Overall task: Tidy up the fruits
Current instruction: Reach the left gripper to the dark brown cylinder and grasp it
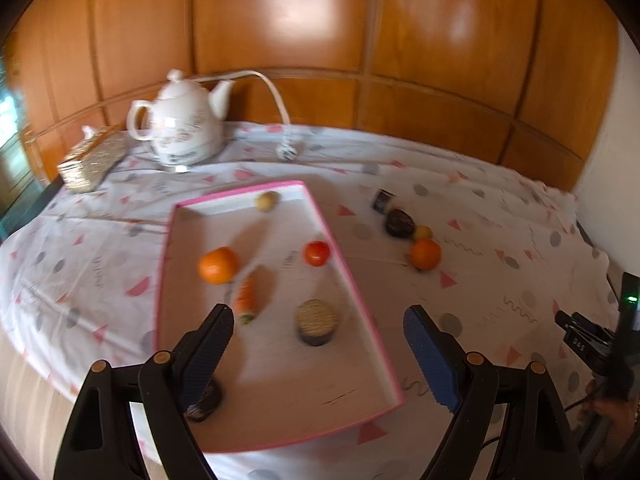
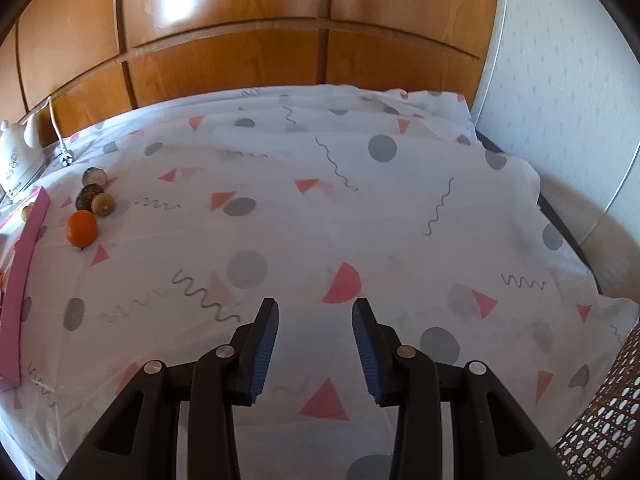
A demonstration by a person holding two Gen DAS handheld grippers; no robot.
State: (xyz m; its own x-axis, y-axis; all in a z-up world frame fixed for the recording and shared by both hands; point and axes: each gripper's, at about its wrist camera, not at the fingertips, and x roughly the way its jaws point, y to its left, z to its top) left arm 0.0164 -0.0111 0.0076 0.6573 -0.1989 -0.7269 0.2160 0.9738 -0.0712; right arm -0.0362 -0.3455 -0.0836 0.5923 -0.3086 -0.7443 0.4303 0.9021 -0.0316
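Left wrist view looks down on the pink-rimmed tray (image 1: 352, 288), which lies on the patterned cloth (image 1: 480, 184) with its long axis running away from the camera and leaning a little leftward. Inside it sit an orange (image 1: 218, 265), a carrot-like piece (image 1: 246, 300), a red tomato-like fruit (image 1: 317, 253), a small pale fruit (image 1: 267, 201) at the far wall, and a round woven-topped item (image 1: 317, 321). The left gripper (image 1: 320, 332) hovers over the near half of the tray with its jaws spread wide and nothing between them.

The fruits not yet sorted lie outside the tray, beyond its right edge: a second orange (image 1: 425, 254), a small yellowish fruit (image 1: 423, 232), a dark round fruit (image 1: 399, 222) and a dark cylinder-like piece (image 1: 382, 201) form a short line running away from the camera.

In the right wrist view that cluster sits far to the left and well ahead of the right gripper (image 2: 316, 356), whose jaws stand narrowly apart and empty over bare cloth; the second orange (image 2: 82, 229) is the nearest piece, just beside the tray's pink wall (image 2: 24, 276).

My judgement: both grippers are well apart from the cluster, and the left one, ahead and to the right of which it lies, looks better placed for the orange
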